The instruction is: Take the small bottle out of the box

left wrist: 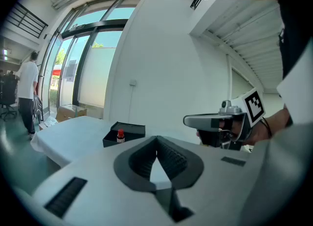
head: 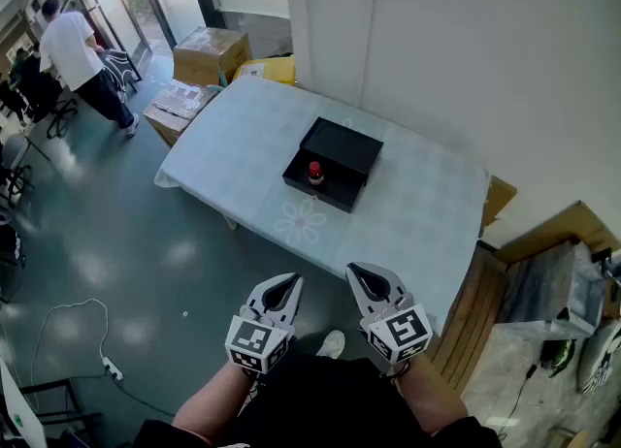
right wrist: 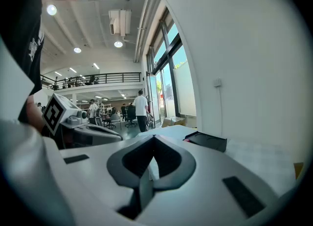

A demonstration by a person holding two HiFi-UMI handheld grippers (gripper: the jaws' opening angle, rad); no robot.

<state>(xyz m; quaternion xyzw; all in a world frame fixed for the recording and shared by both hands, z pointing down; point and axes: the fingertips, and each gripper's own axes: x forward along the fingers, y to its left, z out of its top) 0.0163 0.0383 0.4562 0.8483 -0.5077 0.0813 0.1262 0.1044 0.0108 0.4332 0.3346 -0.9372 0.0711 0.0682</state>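
Observation:
A black open box [head: 342, 148] lies in the middle of a table covered with a white cloth [head: 233, 145]. The small bottle [head: 315, 174], red-capped, stands upright in the box's near left corner. My left gripper [head: 289, 287] and right gripper [head: 363, 274] are side by side over the floor, short of the table's near edge, both shut and holding nothing. In the left gripper view the box [left wrist: 128, 131] and bottle [left wrist: 120, 135] are far ahead, and the right gripper [left wrist: 187, 120] is alongside. The right gripper view has the box [right wrist: 209, 141] ahead on the right.
Cardboard boxes [head: 209, 52] [head: 178, 109] stand beyond the table's far left corner. A person [head: 78, 53] walks at the far left. A white wall [head: 466, 58] runs behind the table. A wooden pallet [head: 475, 315] stands at the right. A cable with a power strip [head: 113, 369] lies on the floor.

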